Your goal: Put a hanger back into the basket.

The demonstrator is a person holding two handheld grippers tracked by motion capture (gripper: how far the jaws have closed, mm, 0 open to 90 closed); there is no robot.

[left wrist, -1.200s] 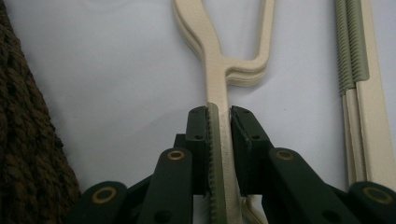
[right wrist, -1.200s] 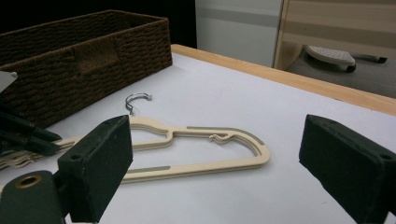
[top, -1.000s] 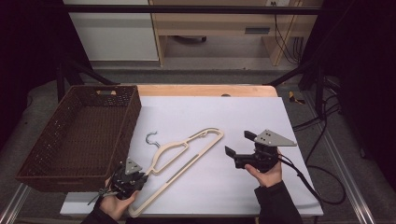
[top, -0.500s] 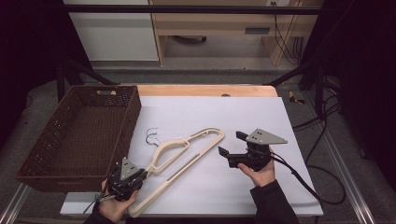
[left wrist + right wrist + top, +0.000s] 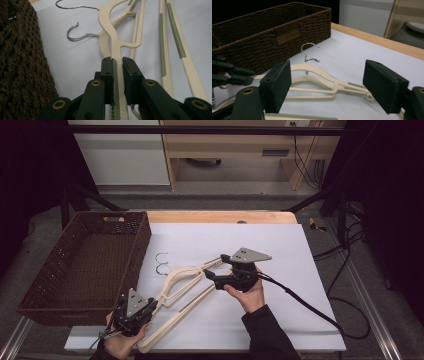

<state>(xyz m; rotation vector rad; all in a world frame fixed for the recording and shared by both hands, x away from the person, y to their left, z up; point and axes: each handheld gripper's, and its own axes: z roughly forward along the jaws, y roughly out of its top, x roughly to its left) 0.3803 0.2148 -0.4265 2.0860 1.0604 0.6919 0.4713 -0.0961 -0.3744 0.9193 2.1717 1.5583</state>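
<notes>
Hangers (image 5: 182, 280) of cream plastic, two stacked with their metal hooks (image 5: 162, 263) pointing toward the woven basket (image 5: 60, 270), lay on the white sheet (image 5: 280, 250) covering the table, just beside the basket's right wall. The left gripper (image 5: 150, 306) had its jaws pressed onto the lower arm of the hangers near the table's front edge, the cream bar pinched between the black pads (image 5: 107, 72) in the left gripper view. The right gripper (image 5: 216, 270) hovered with jaws spread wide over the hangers' other end, touching nothing.
</notes>
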